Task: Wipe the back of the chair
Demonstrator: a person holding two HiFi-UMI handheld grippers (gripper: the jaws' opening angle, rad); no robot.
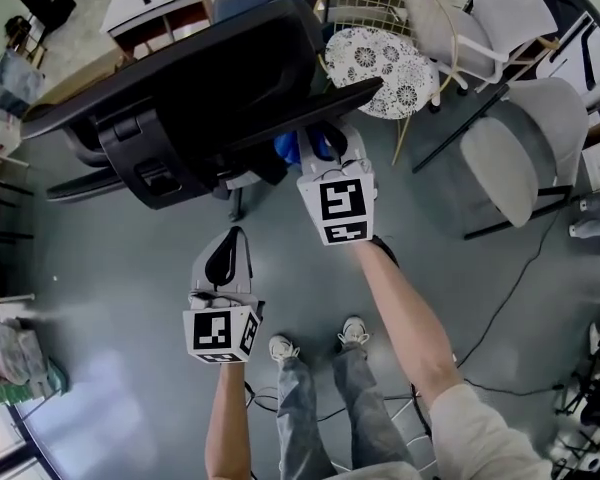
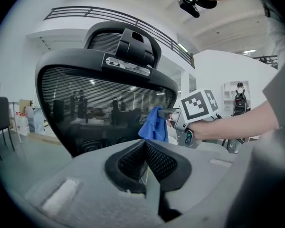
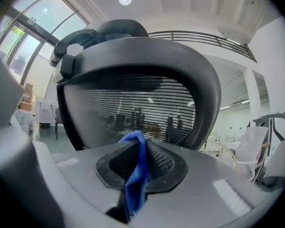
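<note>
The black mesh chair (image 1: pixel 205 83) stands on the grey floor (image 1: pixel 120 268), its back turned to the person. The right gripper (image 3: pixel 141 167) is up at the chair's back, pinching a blue cloth (image 3: pixel 135 186) just beside the mesh; whether they touch I can't tell. The left gripper (image 2: pixel 145 161) hangs lower, away from the chair, with its jaws pressed together on nothing.

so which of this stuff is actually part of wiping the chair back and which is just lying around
Part of the job:
black mesh chair back
blue cloth, clamped in the right tool
left tool, shut and empty

Just lying about:
pale grey chair
round patterned pad
cream wire rack
</note>
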